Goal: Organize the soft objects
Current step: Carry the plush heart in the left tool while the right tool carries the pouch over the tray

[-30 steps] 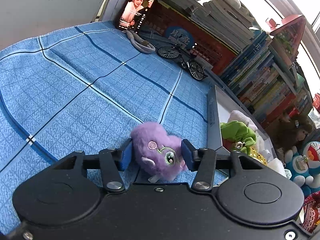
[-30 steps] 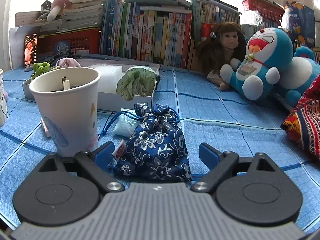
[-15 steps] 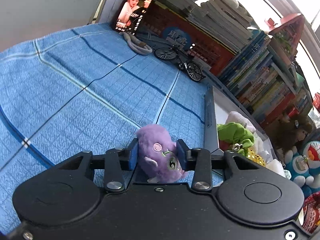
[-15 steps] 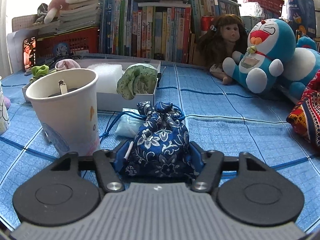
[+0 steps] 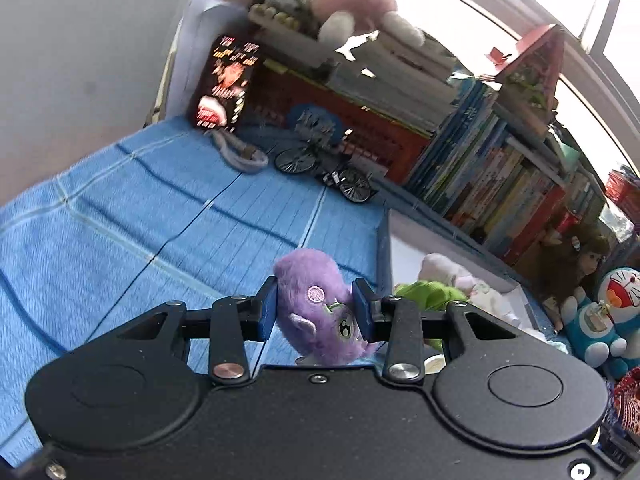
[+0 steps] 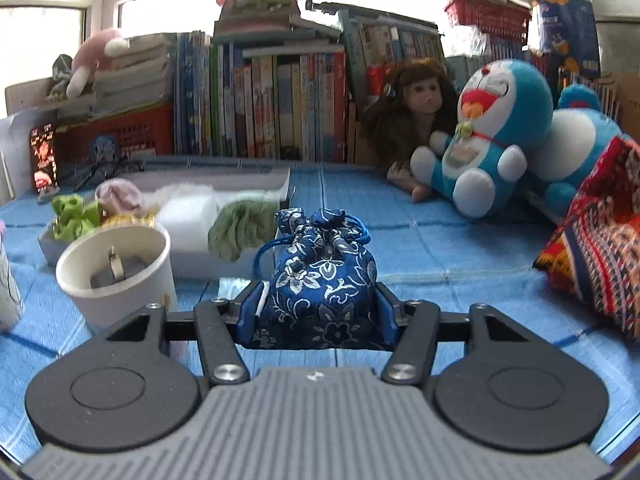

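Our left gripper [image 5: 315, 308] was clamped on the purple plush toy [image 5: 320, 312], held above the blue checked cloth [image 5: 120, 216], just left of the white tray [image 5: 384, 248] of soft things. Our right gripper [image 6: 318, 316] gripped the blue floral drawstring pouch [image 6: 322, 276], its jaws closing further on it, beside the white paper cup [image 6: 120, 268] and in front of that tray [image 6: 284, 184].
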Action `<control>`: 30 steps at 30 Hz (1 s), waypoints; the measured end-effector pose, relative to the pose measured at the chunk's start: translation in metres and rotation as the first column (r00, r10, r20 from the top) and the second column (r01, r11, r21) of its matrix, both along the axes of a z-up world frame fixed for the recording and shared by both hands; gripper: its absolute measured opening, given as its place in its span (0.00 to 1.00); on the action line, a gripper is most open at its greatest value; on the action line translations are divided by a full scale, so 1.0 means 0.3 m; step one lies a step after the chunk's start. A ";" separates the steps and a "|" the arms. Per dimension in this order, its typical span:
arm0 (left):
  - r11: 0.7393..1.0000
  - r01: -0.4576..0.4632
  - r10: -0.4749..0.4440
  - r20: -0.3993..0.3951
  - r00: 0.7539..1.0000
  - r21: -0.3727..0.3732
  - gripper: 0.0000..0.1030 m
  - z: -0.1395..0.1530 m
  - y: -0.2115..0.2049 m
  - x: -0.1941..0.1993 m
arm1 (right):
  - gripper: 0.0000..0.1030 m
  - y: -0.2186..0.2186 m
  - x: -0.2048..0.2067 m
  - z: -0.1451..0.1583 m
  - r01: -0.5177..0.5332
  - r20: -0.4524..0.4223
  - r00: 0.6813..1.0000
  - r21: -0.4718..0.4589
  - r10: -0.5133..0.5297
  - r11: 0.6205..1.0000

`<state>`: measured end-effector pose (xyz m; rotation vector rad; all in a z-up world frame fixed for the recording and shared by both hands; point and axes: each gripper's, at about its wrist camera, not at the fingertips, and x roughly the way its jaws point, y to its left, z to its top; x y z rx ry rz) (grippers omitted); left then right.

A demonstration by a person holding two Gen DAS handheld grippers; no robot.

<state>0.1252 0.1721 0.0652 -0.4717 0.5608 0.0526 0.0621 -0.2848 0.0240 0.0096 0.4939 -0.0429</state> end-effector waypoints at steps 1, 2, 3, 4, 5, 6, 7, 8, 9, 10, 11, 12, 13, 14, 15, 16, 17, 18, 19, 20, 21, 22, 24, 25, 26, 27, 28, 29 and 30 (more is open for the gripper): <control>1.000 0.007 -0.007 0.009 1.000 0.007 0.35 0.016 -0.005 0.001 | 0.59 -0.002 0.004 0.017 0.001 0.007 1.000 0.001 -0.001 1.000; 1.000 0.015 -0.016 0.020 1.000 0.015 0.35 0.037 -0.013 0.004 | 0.59 -0.004 0.011 0.038 0.000 0.015 1.000 0.002 0.000 1.000; 0.999 0.025 -0.026 0.030 0.999 0.023 0.35 0.056 -0.020 0.005 | 0.59 -0.004 0.018 0.057 -0.003 0.022 1.000 0.004 0.003 1.000; 0.999 0.036 -0.038 0.038 0.999 0.029 0.36 0.077 -0.028 0.009 | 0.59 -0.003 0.026 0.072 -0.007 0.028 1.000 0.006 0.007 1.000; 0.998 0.046 -0.047 0.043 0.998 0.032 0.36 0.094 -0.038 0.013 | 0.59 -0.001 0.034 0.090 -0.011 0.034 0.999 0.010 0.011 1.000; 0.998 0.059 -0.061 0.047 0.997 0.034 0.36 0.114 -0.048 0.021 | 0.59 0.002 0.042 0.111 -0.019 0.041 0.999 0.015 0.018 1.000; 0.997 0.070 -0.072 0.050 0.996 0.036 0.36 0.131 -0.059 0.031 | 0.59 0.006 0.052 0.128 -0.027 0.047 0.999 0.020 0.026 0.999; 0.996 0.081 -0.083 0.052 0.995 0.038 0.36 0.149 -0.070 0.039 | 0.59 0.012 0.064 0.150 -0.038 0.054 0.998 0.027 0.036 0.999; 0.995 0.093 -0.095 0.054 0.994 0.042 0.36 0.166 -0.081 0.050 | 0.59 0.016 0.076 0.166 -0.046 0.058 0.997 0.034 0.044 0.998; 0.993 0.107 -0.109 0.057 0.992 0.047 0.36 0.183 -0.093 0.061 | 0.59 0.020 0.089 0.182 -0.053 0.061 0.997 0.040 0.050 0.998; 0.991 0.120 -0.123 0.059 0.991 0.053 0.36 0.201 -0.110 0.074 | 0.59 0.026 0.106 0.199 -0.061 0.063 0.996 0.049 0.058 0.997; 0.990 0.132 -0.136 0.061 0.989 0.057 0.36 0.217 -0.123 0.085 | 0.59 0.031 0.124 0.217 -0.071 0.064 0.996 0.059 0.067 0.996; 0.987 0.148 -0.152 0.064 0.986 0.063 0.36 0.232 -0.140 0.098 | 0.59 0.039 0.134 0.229 -0.078 0.065 0.995 0.065 0.074 0.995; 0.984 0.163 -0.168 0.066 0.984 0.070 0.36 0.247 -0.158 0.113 | 0.59 0.046 0.157 0.246 -0.089 0.065 0.994 0.073 0.085 0.993; 0.982 0.174 -0.179 0.068 0.981 0.078 0.36 0.259 -0.173 0.130 | 0.59 0.053 0.176 0.258 -0.098 0.063 0.994 0.078 0.093 0.992; 0.979 0.184 -0.190 0.070 0.979 0.087 0.36 0.271 -0.191 0.147 | 0.59 0.060 0.197 0.268 -0.104 0.060 0.993 0.084 0.099 0.991; 0.976 0.195 -0.202 0.067 0.977 0.096 0.36 0.281 -0.210 0.172 | 0.59 0.067 0.224 0.279 -0.111 0.052 0.993 0.092 0.107 0.990; 0.974 0.205 -0.211 0.062 0.975 0.096 0.36 0.287 -0.224 0.194 | 0.59 0.075 0.255 0.287 -0.116 0.040 0.993 0.105 0.112 0.988; 0.972 0.214 -0.220 0.057 0.974 0.093 0.36 0.290 -0.237 0.216 | 0.59 0.082 0.282 0.292 -0.117 0.027 0.993 0.118 0.115 0.986; 0.970 0.225 -0.230 0.046 0.972 0.093 0.36 0.291 -0.253 0.250 | 0.59 0.088 0.311 0.295 -0.117 0.014 0.993 0.129 0.116 0.985; 0.969 0.227 -0.232 0.036 0.972 0.096 0.36 0.288 -0.267 0.276 | 0.59 0.096 0.344 0.294 -0.115 -0.002 0.993 0.137 0.117 0.984; 0.968 0.228 -0.231 0.022 0.973 0.102 0.36 0.282 -0.279 0.303 | 0.59 0.104 0.375 0.290 -0.112 -0.020 0.993 0.143 0.116 0.983; 0.966 0.236 -0.236 -0.013 0.972 0.103 0.36 0.258 -0.299 0.364 | 0.59 0.113 0.430 0.278 -0.110 -0.052 0.992 0.149 0.119 0.983; 0.965 0.243 -0.241 -0.035 0.970 0.098 0.36 0.244 -0.307 0.395 | 0.59 0.116 0.455 0.269 -0.108 -0.070 0.990 0.153 0.120 0.982; 0.963 0.252 -0.248 -0.058 0.967 0.092 0.36 0.225 -0.312 0.426 | 0.59 0.119 0.489 0.257 -0.109 -0.093 0.988 0.158 0.125 0.981; 0.962 0.262 -0.255 -0.079 0.964 0.084 0.36 0.208 -0.317 0.451 | 0.59 0.120 0.514 0.247 -0.107 -0.110 0.986 0.163 0.126 0.981; 0.960 0.269 -0.261 -0.097 0.960 0.078 0.36 0.190 -0.321 0.474 | 0.59 0.121 0.539 0.237 -0.102 -0.124 0.984 0.168 0.124 0.980; 0.959 0.274 -0.265 -0.120 0.957 0.073 0.36 0.171 -0.326 0.501 | 0.59 0.121 0.567 0.225 -0.098 -0.140 0.983 0.174 0.123 0.980; 0.959 0.275 -0.264 -0.135 0.955 0.070 0.36 0.157 -0.329 0.520 | 0.59 0.121 0.595 0.212 -0.093 -0.158 0.980 0.181 0.122 0.979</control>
